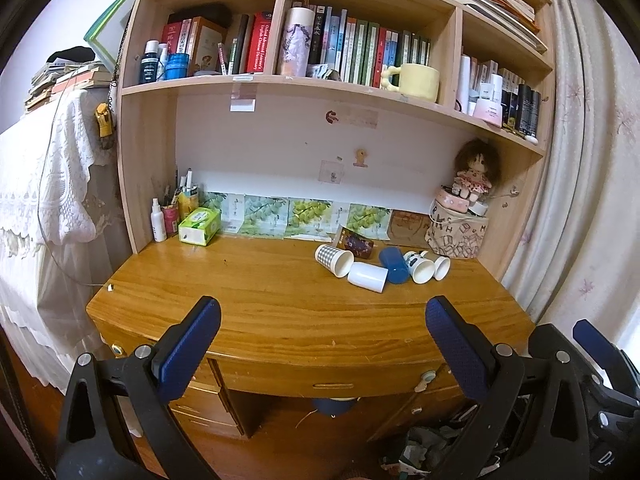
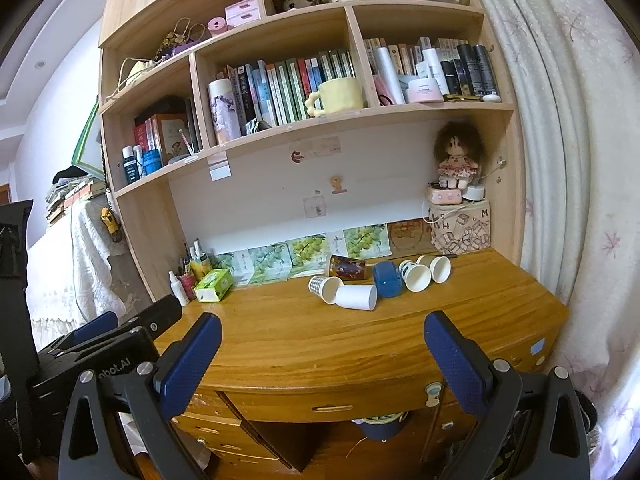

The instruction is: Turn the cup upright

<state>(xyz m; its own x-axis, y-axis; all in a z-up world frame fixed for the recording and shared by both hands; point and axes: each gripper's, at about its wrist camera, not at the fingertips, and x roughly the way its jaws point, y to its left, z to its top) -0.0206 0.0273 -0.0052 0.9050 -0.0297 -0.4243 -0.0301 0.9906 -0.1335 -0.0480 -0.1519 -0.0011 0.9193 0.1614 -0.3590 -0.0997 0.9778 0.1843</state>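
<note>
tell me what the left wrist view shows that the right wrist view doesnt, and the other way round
Only the left wrist view shows the red dictionary on the shelf and the right gripper at its lower right edge.

Only the right wrist view shows the pink boxes on an upper shelf and the left gripper at its lower left.

Both share the desk with the cups lying on their sides, among them the blue cup, plus the yellow mug and the doll.
</note>
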